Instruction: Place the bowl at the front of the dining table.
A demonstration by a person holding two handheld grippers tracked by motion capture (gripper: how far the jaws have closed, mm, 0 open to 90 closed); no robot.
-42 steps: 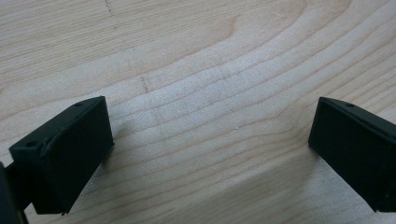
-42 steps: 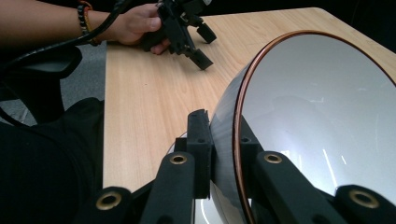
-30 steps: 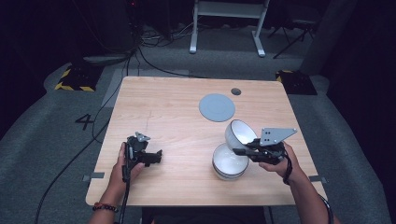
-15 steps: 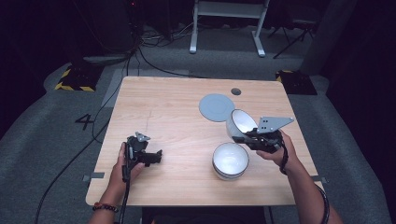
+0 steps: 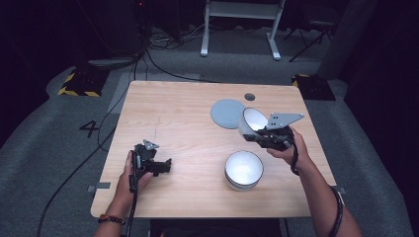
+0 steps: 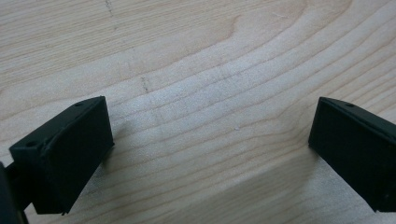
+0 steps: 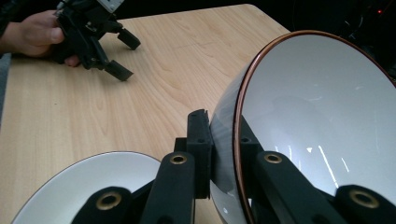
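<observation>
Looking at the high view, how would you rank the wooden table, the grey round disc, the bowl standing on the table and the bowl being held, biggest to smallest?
1. Wooden table
2. Bowl standing on the table and grey disc: they look about alike, too close to rank.
3. Held bowl in the right gripper: it looks smallest, but it is tilted, so that is unsure.

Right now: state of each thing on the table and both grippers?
Held bowl: tilted on its side, off the table, rim clamped.
Second bowl: upright on table, empty.
Grey disc: flat on table.
Right gripper: shut on held bowl.
Left gripper: open, empty.
</observation>
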